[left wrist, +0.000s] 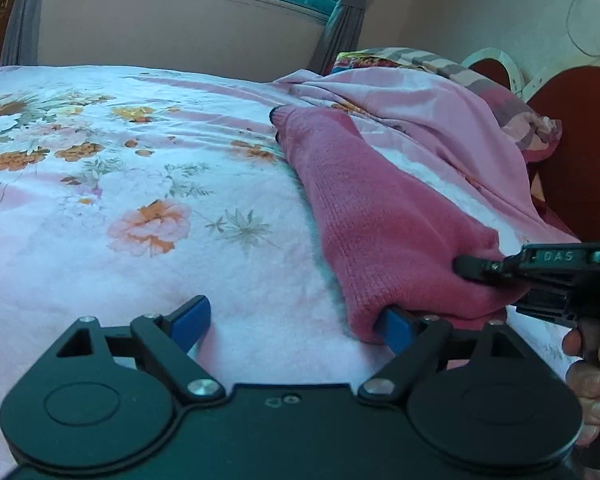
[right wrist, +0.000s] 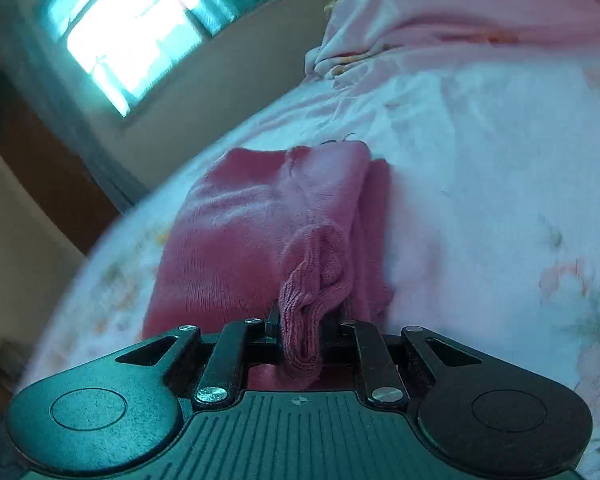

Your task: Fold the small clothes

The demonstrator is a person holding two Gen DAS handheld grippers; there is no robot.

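Floral pink bedsheet [left wrist: 100, 200] fills the room's bed; a dark pink knitted garment [left wrist: 364, 208] lies toward three o'clock. Right gripper [right wrist: 300, 320] pinches its bunched ribbed hem; left gripper [left wrist: 296, 322] gapes empty. That thin pinch might slip if tugged.

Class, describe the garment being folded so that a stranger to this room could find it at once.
Start at the bed with the pink floral sheet. Near its right side, below the crumpled pale pink bedding, lies the dark pink knitted garment. It alone is ribbed, plain and deep rose, and the right gripper pinches its edge.
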